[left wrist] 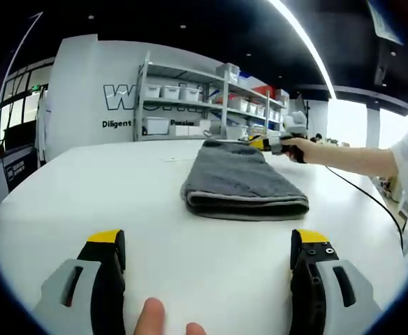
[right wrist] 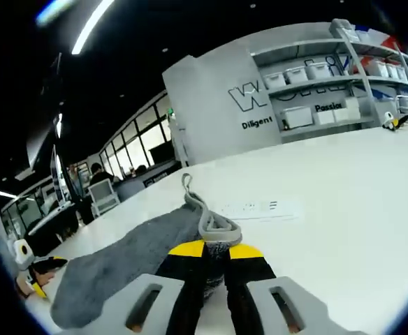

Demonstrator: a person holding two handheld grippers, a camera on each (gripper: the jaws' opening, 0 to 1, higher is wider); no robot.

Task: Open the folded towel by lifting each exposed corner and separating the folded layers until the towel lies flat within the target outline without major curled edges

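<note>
Left gripper view: white table (left wrist: 71, 188) runs from the camera to a grey wall with lettering. The left gripper (left wrist: 207, 259) sits low over the near edge of the table, its yellow-tipped fingers (left wrist: 106, 241) spread wide apart with nothing between them. A person's fingertips (left wrist: 150, 315) show at the bottom between them. The folded grey towel (left wrist: 239, 183) lies on the table beyond the left gripper, folded edge toward the camera, well apart from the fingers. At the towel's far end the right gripper (left wrist: 263, 143) meets the far corner, held by a hand (left wrist: 303, 148) on a bare forearm coming in from the right. A black cable (left wrist: 368, 199) trails across the table right of the towel. Metal shelving (left wrist: 204, 101) with white bins stands behind the towel.

Right gripper view: the towel (right wrist: 130, 262) stretches away to the left of the right gripper (right wrist: 216, 252). The fingers (right wrist: 186, 269) are closed on the towel's corner, and its pale hemmed edge (right wrist: 207, 222) stands up in a loop just past the tips. The left gripper (right wrist: 33, 276) shows near the towel's other end. Bare table (right wrist: 344, 209) lies right of the towel.
</note>
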